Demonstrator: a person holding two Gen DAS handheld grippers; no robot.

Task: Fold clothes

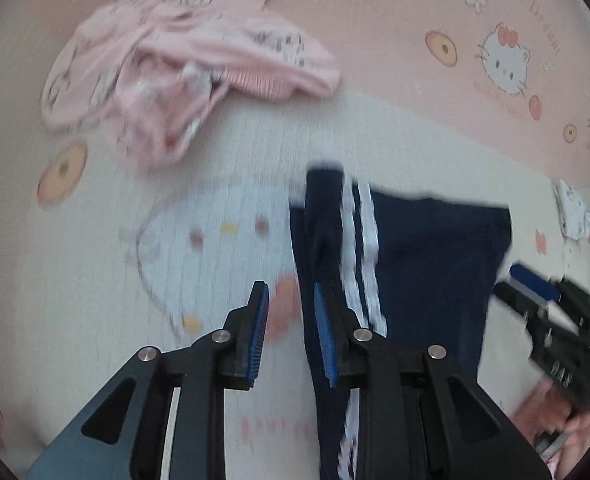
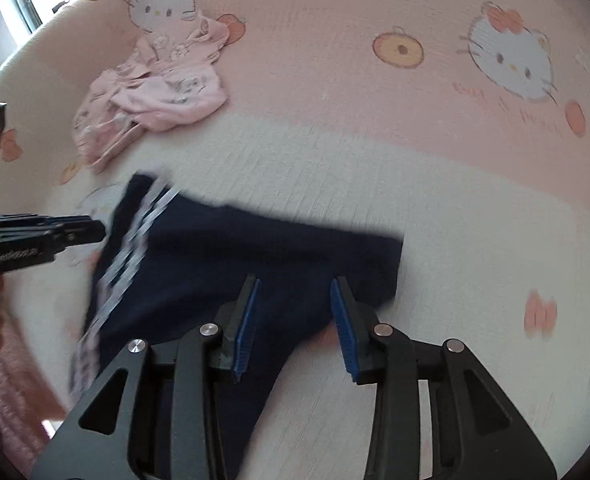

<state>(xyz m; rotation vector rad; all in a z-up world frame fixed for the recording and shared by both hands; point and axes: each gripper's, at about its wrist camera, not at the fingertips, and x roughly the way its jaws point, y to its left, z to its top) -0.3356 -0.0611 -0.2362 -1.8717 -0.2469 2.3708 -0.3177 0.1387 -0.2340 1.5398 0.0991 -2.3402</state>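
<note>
Both the left gripper (image 1: 291, 330) and right gripper (image 2: 295, 326) stand released above the folded navy white-striped trousers (image 2: 255, 256); next, the crumpled pink garment (image 2: 155, 96) beyond needs fetching.

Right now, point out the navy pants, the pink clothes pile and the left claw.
Navy pants (image 2: 279, 252): right wrist view, plain dark panel.
Pink clothes pile (image 1: 199, 52): left wrist view, top fold.
Left claw (image 1: 291, 332): left wrist view, between fingertips.

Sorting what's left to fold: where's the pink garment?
The crumpled pink garment lies upper left in both views, on the cartoon-print bedsheet, beyond the navy trousers.
</note>
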